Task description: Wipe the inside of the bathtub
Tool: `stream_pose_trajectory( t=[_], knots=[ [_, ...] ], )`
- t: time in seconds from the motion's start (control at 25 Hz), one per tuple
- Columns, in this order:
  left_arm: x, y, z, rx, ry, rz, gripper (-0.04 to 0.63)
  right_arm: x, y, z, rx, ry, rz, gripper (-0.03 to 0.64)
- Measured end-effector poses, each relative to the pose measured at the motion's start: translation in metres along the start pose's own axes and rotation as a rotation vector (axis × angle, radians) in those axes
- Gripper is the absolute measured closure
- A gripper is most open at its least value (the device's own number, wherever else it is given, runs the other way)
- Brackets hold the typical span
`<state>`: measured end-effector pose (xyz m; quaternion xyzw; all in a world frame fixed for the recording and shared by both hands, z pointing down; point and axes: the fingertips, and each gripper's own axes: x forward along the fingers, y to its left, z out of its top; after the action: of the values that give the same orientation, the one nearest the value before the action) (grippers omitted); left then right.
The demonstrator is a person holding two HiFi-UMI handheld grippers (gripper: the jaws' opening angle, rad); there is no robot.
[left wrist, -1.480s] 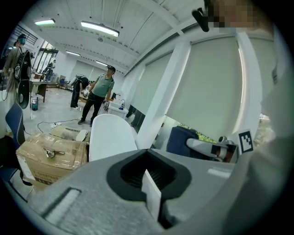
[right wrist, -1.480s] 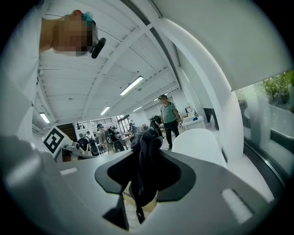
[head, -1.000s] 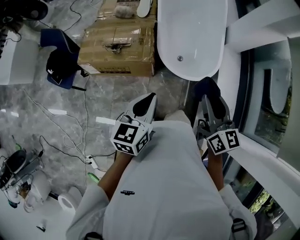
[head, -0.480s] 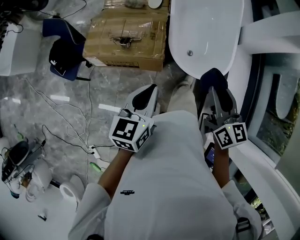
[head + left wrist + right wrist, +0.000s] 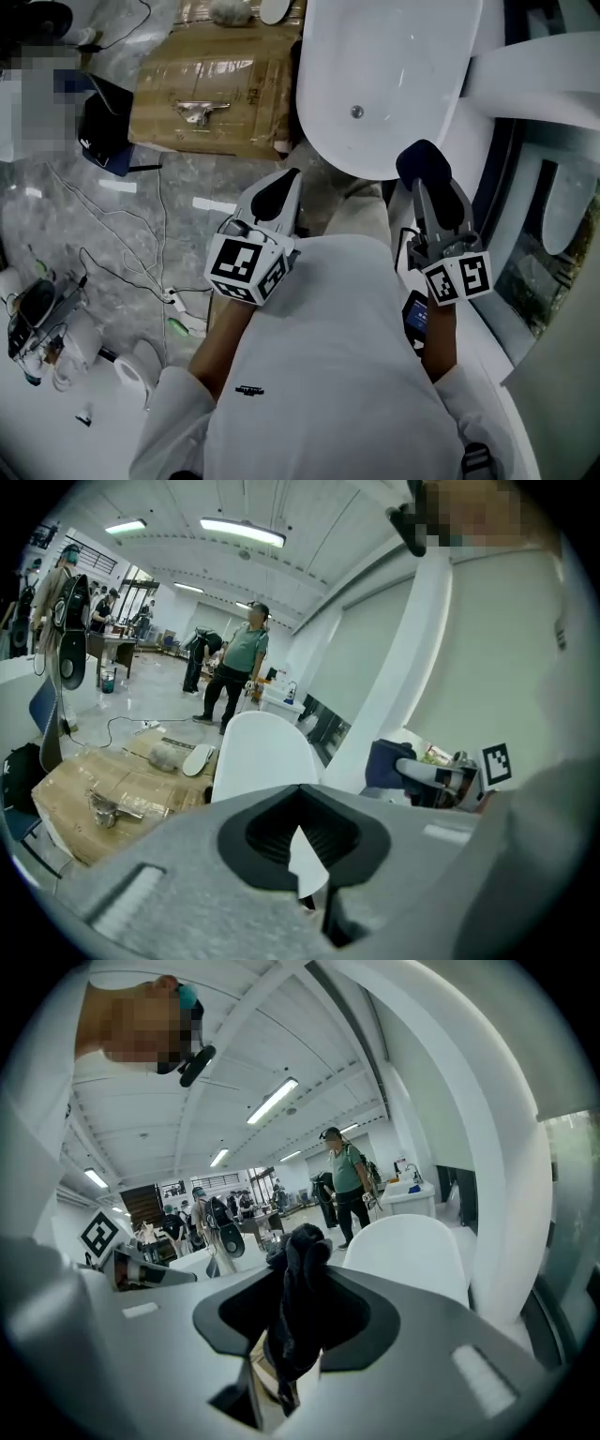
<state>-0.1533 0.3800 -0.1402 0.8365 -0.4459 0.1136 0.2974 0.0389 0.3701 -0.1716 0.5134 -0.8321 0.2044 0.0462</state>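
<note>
The white oval bathtub (image 5: 384, 66) fills the top middle of the head view, its drain (image 5: 356, 112) near the close end; it also shows beyond the jaws as the bathtub (image 5: 261, 752) and the bathtub (image 5: 411, 1249). My right gripper (image 5: 424, 173) is shut on a dark cloth (image 5: 419, 157), which sits at the tub's near right rim. The cloth (image 5: 302, 1260) bunches up out of the right gripper (image 5: 298, 1288). My left gripper (image 5: 281, 187) hovers over the floor just short of the tub's near edge, shut with nothing in it, as the left gripper (image 5: 300, 794) shows.
A flat cardboard box (image 5: 211, 98) with a metal fitting lies left of the tub. A dark bag (image 5: 103, 127), cables (image 5: 141, 253) and a power strip (image 5: 183, 314) lie on the grey floor. White ledges (image 5: 525, 66) bound the right. A person (image 5: 244, 667) stands beyond the tub.
Both grippers have come closer to the tub. The cloth in the right gripper now reaches the tub's near right rim. The box and tub have shifted left in view.
</note>
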Motion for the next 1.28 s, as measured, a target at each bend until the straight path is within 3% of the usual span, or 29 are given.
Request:
stream_pose_trajectory(
  t=[0.12,0.24,0.44,0.64,0.84,1.04,1.28],
  knots=[
    [0.067,-0.033,0.006,-0.029,0.039,0.029,0.595,-0.002,-0.070,0.021,-0.016,0.002,0.040,0.486],
    [0.127,-0.071,0.020,-0.006,0.068,0.031,0.595,0.000,-0.122,0.036,-0.067,0.013,0.110,0.486],
    [0.194,-0.124,0.044,0.053,0.063,0.035,0.595,0.005,-0.179,0.053,-0.060,0.002,0.186,0.486],
    [0.242,-0.137,0.044,0.072,0.099,0.069,0.595,0.025,-0.222,0.053,-0.021,0.005,0.210,0.486],
    [0.267,-0.108,0.058,0.073,0.122,0.054,0.595,0.071,-0.231,0.056,-0.012,0.037,0.210,0.486],
    [0.293,-0.055,0.035,0.060,0.162,0.015,0.595,0.124,-0.223,0.011,0.009,0.124,0.214,0.486],
    [0.326,0.020,0.037,0.099,0.216,-0.047,0.595,0.218,-0.206,-0.020,0.031,0.208,0.209,0.486]
  ],
)
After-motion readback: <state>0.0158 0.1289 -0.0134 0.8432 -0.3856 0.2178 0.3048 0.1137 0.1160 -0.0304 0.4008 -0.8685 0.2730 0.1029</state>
